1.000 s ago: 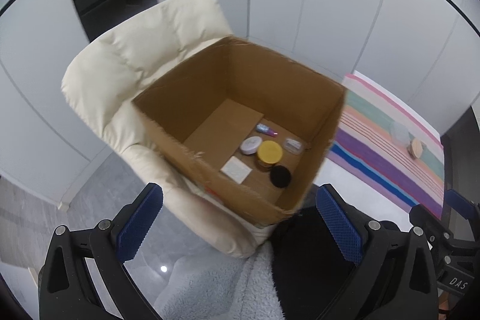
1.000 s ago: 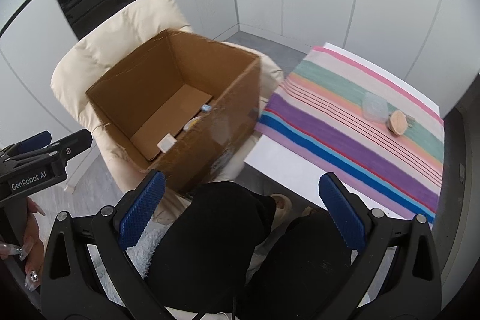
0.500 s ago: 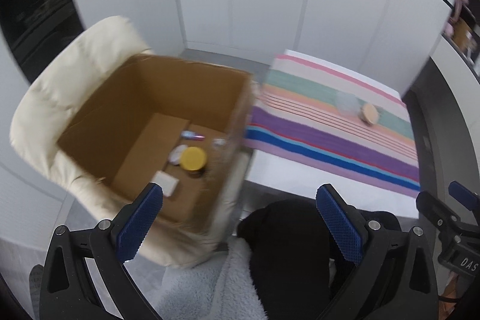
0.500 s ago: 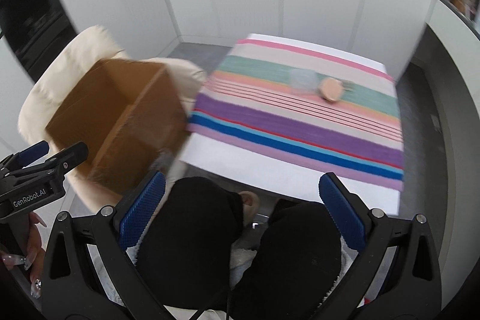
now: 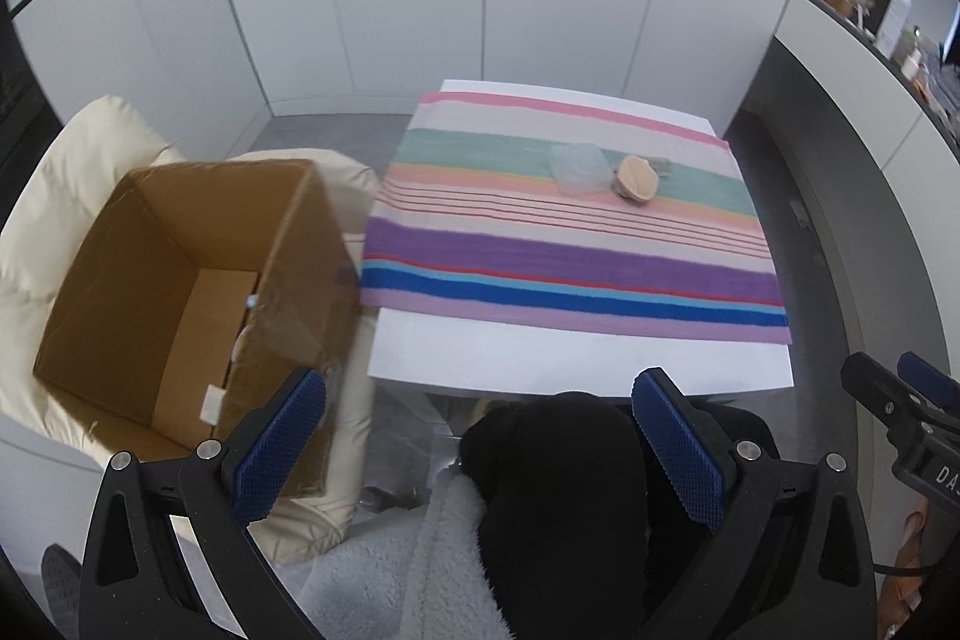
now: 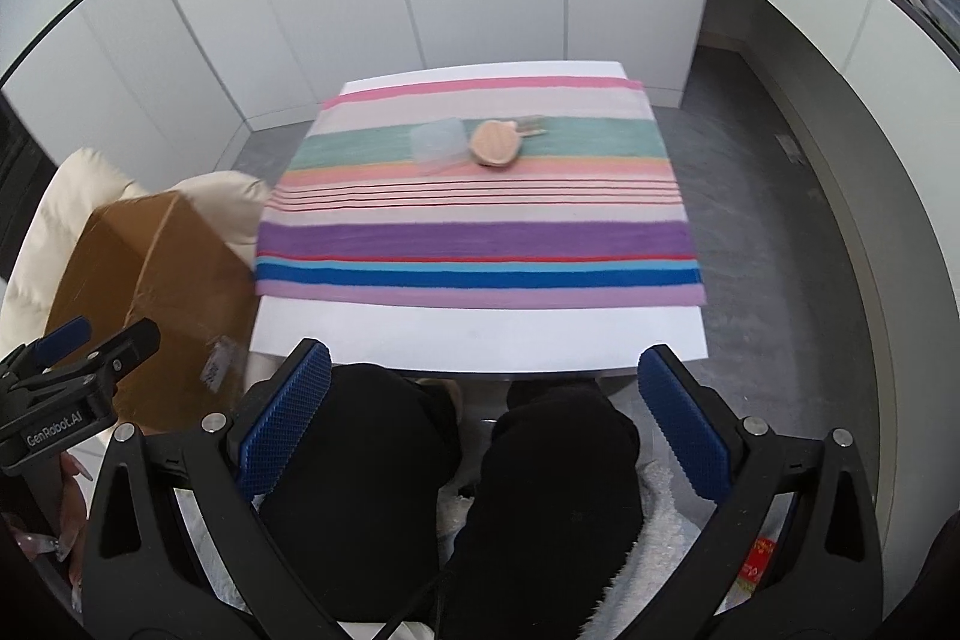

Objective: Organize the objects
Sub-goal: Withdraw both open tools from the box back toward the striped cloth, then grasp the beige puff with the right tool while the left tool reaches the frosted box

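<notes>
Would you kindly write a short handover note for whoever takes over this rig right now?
Left gripper: open, empty, held above the person's lap.
Right gripper: open, empty, also over the lap, facing the table.
Open brown cardboard box sits on the cream padded chair left of the table; a few small items show inside, mostly hidden by its wall.
On the striped cloth covering the white table, two things lie touching on the green stripe: a clear plastic square lid and a round tan wooden piece.
Done: some items boxed.
Left: probably those two.
</notes>
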A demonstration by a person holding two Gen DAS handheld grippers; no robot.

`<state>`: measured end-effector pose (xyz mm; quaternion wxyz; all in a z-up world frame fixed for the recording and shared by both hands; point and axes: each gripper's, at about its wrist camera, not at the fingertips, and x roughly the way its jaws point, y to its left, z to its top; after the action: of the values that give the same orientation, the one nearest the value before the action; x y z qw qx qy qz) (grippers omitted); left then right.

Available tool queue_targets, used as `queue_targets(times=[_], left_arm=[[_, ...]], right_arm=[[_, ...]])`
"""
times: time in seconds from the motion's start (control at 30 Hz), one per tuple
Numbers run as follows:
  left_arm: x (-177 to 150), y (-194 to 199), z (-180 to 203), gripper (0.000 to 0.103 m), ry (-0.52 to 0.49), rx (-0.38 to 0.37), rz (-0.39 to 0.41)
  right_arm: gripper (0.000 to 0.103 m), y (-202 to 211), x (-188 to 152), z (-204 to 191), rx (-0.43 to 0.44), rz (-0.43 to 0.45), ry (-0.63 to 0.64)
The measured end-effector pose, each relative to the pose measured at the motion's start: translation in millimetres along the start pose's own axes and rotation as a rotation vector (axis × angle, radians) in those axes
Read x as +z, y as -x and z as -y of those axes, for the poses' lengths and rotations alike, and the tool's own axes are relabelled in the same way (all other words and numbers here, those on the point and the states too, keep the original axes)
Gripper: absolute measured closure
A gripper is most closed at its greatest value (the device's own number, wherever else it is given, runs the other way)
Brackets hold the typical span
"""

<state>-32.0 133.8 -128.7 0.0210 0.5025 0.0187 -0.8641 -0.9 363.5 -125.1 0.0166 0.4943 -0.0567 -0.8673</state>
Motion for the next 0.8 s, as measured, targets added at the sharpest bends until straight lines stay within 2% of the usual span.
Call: queue_targets(times=[0.23,0.37,0.57,0.8], left_arm=[[21,-24,14,0.000,-0.016,-0.012,-0.016],[39,-47,20,0.000,0.015,-0.036,-0.027],[72,-97,36,0.000,0.050,-0.096,-0.061],[108,-165,45,0.000,0.058,-0.088,-0.099]], right_arm=[[0.000,-24,11,23,-0.019,-0.024,-0.050],[0.000,-50,25,34,-0.037,-0.044,-0.068],[0.000,-94,47,42,-0.048,-0.071,-0.061],[0.000,-167,81,47,-0.032,-0.070,-0.025]])
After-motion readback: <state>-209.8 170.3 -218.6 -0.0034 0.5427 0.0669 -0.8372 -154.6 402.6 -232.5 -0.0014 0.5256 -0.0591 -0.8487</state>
